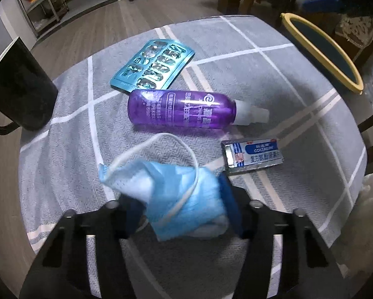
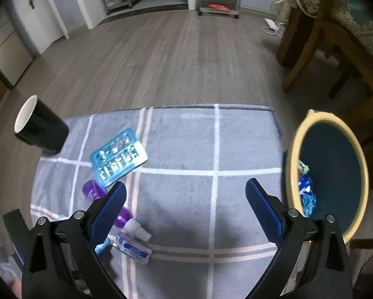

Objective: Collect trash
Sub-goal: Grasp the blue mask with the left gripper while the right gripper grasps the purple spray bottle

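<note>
While your left gripper (image 1: 186, 211) points down at the grey checked cloth (image 1: 236, 74), its blue pads are clamped on the crumpled blue face mask (image 1: 176, 194), whose white ear loop (image 1: 186, 149) arcs up over it. Your right gripper (image 2: 185, 209) hangs released, jaws wide apart with nothing between them, above a bare patch of the same cloth.

Just beyond the mask lies a purple spray bottle (image 1: 181, 111) on its side, white nozzle to the right; its label carries white Chinese characters and a swirl logo, too blurred for you to read. Touching its far side is a teal blister pack (image 1: 152, 66), its print illegible. To the right of the mask sits a small medicine packet (image 1: 252, 155) on which you can read "COLTALIN" above a row of Chinese characters.

A black mug (image 2: 40, 125) with a white inside stands at the cloth's left edge. At the right, the yellow-rimmed bin (image 2: 296, 147) already holds blue wrappers (image 2: 306, 194).
</note>
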### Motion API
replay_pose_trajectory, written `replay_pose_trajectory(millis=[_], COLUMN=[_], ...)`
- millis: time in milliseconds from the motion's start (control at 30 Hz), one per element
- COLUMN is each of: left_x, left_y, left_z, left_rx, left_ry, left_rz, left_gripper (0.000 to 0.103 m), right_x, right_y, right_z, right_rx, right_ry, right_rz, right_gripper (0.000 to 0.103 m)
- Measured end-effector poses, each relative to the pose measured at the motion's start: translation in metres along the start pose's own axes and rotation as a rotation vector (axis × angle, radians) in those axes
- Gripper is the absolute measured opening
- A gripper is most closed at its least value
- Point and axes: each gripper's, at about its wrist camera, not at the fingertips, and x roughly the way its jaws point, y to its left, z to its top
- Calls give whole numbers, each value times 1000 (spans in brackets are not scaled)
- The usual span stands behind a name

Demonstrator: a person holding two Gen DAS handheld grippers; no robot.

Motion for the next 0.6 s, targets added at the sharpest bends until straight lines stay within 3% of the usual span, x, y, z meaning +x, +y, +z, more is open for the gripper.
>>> replay_pose_trajectory(millis=[100, 167, 267, 600], left_x=[-3, -3, -5, -12], left_y=[7, 13, 21, 84], left_z=[0, 2, 2, -6], left_rx=[-19, -27, -48, -258], left_ry=[-1, 0, 2, -6], left_rz=[-17, -25, -34, -49], left_gripper=[43, 40, 35, 26], right_x=[7, 15, 30, 59], right_y=[11, 19, 38, 81], right_z=[-4, -8, -18, -35], right_rx=[-63, -101, -198, -385], right_ry=[21, 54, 107, 154], right_rz=[6, 15, 47, 134], right_gripper=[92, 76, 65, 61])
